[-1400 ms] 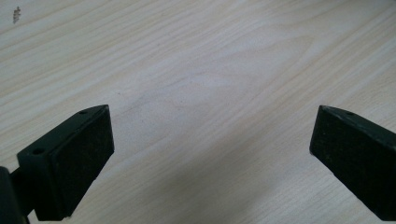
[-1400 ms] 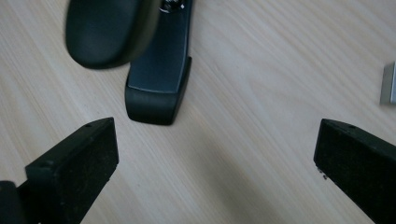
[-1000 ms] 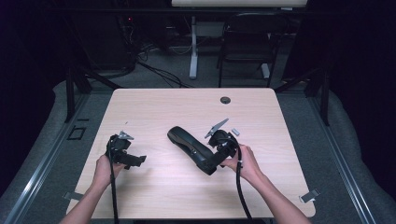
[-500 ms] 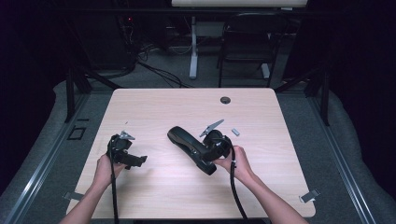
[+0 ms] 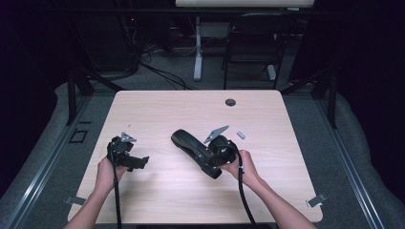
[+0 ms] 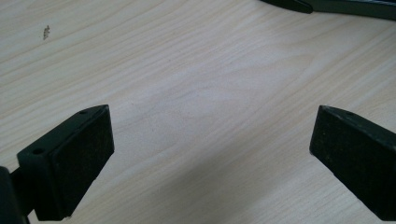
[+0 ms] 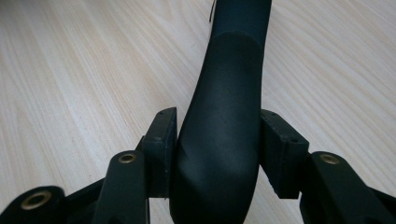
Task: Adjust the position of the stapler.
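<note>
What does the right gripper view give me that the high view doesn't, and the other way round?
Right gripper view alone: both pads pressed against the sides of the black curved object, the jaws having just closed on it.

High view alone: the left tongs open over bare wood, both hands, a small grey piece, a round dark grommet at the far edge, and the chair beyond.

Both: the black object lying on the light wooden table, with the right tongs at its near end.

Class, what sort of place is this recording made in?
Probably a lab or studio workspace: a bare wooden table set against a dark backdrop, loose cables on the floor behind it, and an empty chair.
</note>
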Demonstrator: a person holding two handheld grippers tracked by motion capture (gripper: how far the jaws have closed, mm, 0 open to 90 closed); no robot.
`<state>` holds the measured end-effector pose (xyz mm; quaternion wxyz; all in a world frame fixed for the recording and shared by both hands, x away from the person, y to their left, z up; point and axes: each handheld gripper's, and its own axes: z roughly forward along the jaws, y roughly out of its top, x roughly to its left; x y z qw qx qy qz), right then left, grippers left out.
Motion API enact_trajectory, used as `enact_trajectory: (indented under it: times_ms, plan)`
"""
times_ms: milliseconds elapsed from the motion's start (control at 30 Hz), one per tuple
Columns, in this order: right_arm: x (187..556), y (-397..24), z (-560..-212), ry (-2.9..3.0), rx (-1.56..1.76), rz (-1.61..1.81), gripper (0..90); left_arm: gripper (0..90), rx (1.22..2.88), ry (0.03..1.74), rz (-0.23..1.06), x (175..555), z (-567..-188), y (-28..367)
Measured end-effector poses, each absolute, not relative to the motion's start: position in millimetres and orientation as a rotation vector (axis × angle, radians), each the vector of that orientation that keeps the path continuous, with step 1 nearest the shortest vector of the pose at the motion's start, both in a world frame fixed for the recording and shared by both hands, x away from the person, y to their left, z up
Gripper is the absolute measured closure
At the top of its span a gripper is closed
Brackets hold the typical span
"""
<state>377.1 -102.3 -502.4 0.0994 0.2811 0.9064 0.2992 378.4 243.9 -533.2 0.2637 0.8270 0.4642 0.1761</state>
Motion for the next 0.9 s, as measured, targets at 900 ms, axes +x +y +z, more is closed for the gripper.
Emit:
enact_trajectory:
  times_ms: [900]
  plan:
    - [379.3, -120.3, -503.6, 2.788, 0.640, 0.961, 53.5, 0.0, 2.220, 1.215, 0.500, 376.5, -527.7, 245.3]
